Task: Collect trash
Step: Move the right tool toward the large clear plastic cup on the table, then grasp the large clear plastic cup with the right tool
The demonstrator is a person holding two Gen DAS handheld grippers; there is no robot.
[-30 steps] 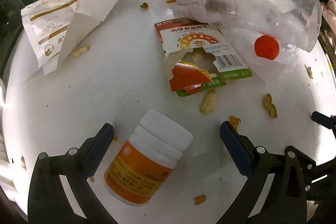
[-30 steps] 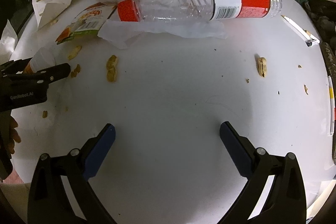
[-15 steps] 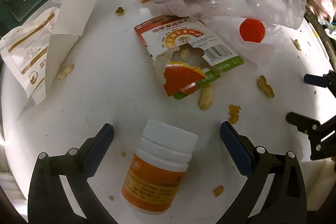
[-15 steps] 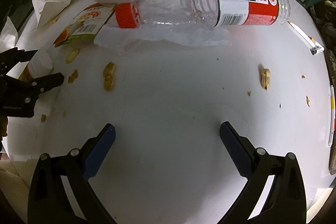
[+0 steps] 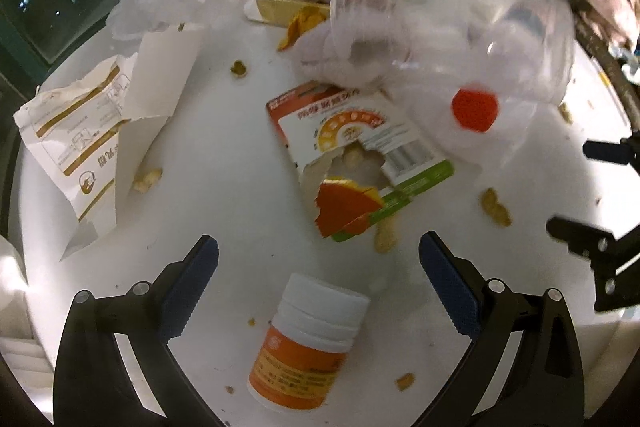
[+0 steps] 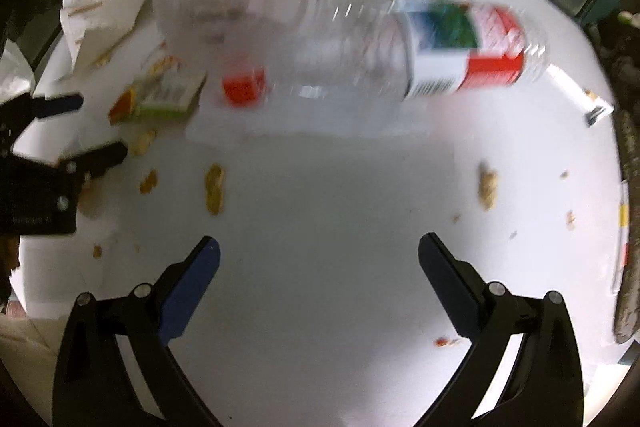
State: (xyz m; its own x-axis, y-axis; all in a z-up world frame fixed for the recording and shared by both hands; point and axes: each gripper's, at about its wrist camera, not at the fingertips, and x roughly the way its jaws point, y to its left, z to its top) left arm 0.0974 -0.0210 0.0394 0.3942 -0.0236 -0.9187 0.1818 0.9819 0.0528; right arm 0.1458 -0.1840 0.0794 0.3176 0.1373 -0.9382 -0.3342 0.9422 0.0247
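One squat orange pill bottle [image 5: 306, 343], white-capped, is lying between the spread left gripper [image 5: 319, 279]. Right gripper [image 6: 319, 277] is gaping, empty. One clear ribbed bottle [image 6: 400, 59]; several peanut shells.

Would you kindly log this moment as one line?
left gripper: open, over pill bottle | right gripper: open, empty | table: littered

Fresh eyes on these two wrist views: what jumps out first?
The orange-labelled pill bottle with a white cap lies on the white table, right between the open left gripper. Beyond it sits a torn orange-and-green snack packet, and behind that a clear plastic bottle with a red cap lies on its side amid bags and wrappers. Peanut shells dot the table ahead of the open, empty right gripper.
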